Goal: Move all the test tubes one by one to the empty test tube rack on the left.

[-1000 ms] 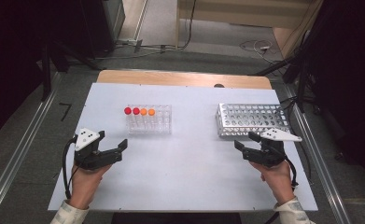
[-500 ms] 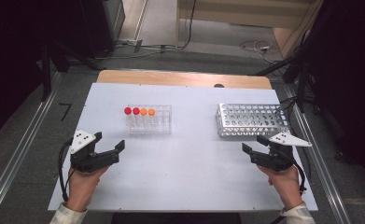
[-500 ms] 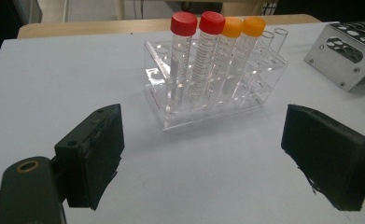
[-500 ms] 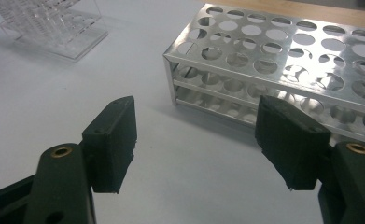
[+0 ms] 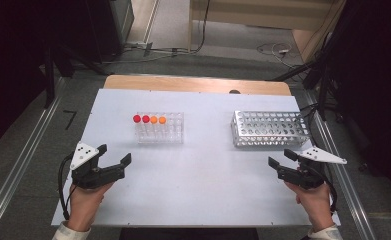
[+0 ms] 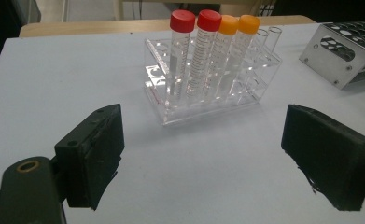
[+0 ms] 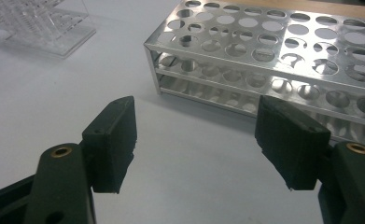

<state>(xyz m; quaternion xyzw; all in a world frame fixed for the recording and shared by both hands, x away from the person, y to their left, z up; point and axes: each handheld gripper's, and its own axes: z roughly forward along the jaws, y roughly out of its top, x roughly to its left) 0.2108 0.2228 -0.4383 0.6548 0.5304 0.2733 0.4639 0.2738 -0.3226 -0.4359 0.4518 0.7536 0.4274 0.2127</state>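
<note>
I hold the left tongs (image 5: 115,156) low at the near left of the table (image 5: 203,185), jaws spread wide and empty, aimed up and right toward the clear rack (image 5: 159,128). I hold the right tongs (image 5: 281,159) at the near right, jaws likewise released and empty, aimed left, just short of the metal rack (image 5: 269,129). Both hands come in from the near edge, wrists close to the table surface. The clear rack stands left of centre, well apart from the left tongs; it carries four capped tubes in one row: two red caps (image 5: 141,119) on the left and two orange caps (image 5: 158,120) beside them. The left gripper view adds what the high view cannot resolve: the tubes (image 6: 203,51) stand upright, bear printed scale marks, and two uncapped tubes stand just beyond the orange pair. The right gripper view shows the metal rack (image 7: 283,60) as three perforated tiers with vacant holes in the visible part. The table is pale and matte, with a wooden strip (image 5: 198,83) along its far edge. Grey floor, metal rails (image 5: 18,170) and loose cables (image 5: 273,50) surround it.
</note>
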